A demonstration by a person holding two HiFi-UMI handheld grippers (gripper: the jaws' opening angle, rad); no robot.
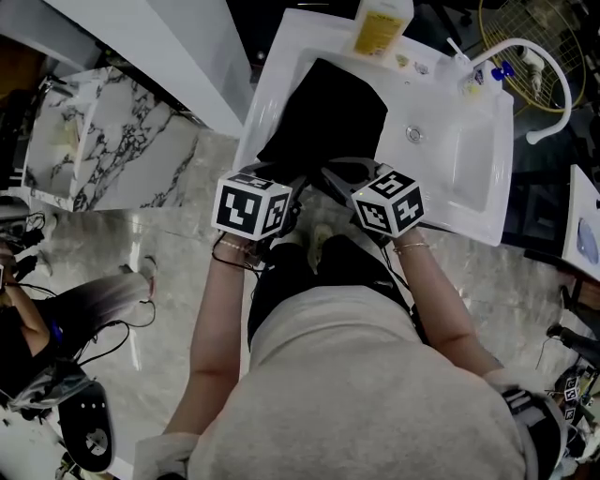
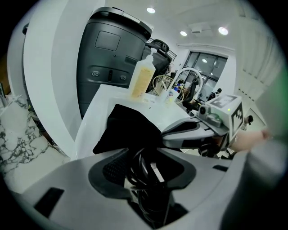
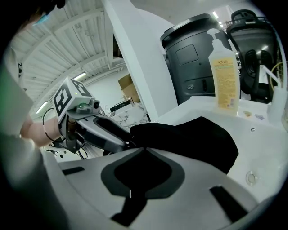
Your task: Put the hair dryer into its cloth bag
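The black cloth bag (image 1: pixel 328 117) lies bulging on the left part of the white sink counter (image 1: pixel 272 84). Both grippers meet at its near edge. My left gripper (image 1: pixel 296 187) has its jaws apart, and a coil of black cord (image 2: pixel 143 173) sits in the gap (image 2: pixel 144 155); the pads do not clearly press it. My right gripper (image 1: pixel 339 174) is shut, with the bag's black cloth (image 3: pixel 198 139) pinched at its tips (image 3: pixel 144 150). The hair dryer's body is hidden. Each gripper view shows the other gripper reaching the bag's edge from the side (image 2: pixel 166 134) (image 3: pixel 126 143).
A sink basin (image 1: pixel 459 159) with a drain lies right of the bag, and a curved white faucet (image 1: pixel 544 70) stands behind it. A yellow soap bottle (image 1: pixel 382 26) stands at the counter's back. A dark grey bin (image 2: pixel 112 58) stands beyond. Another person sits at the lower left (image 1: pixel 56 319).
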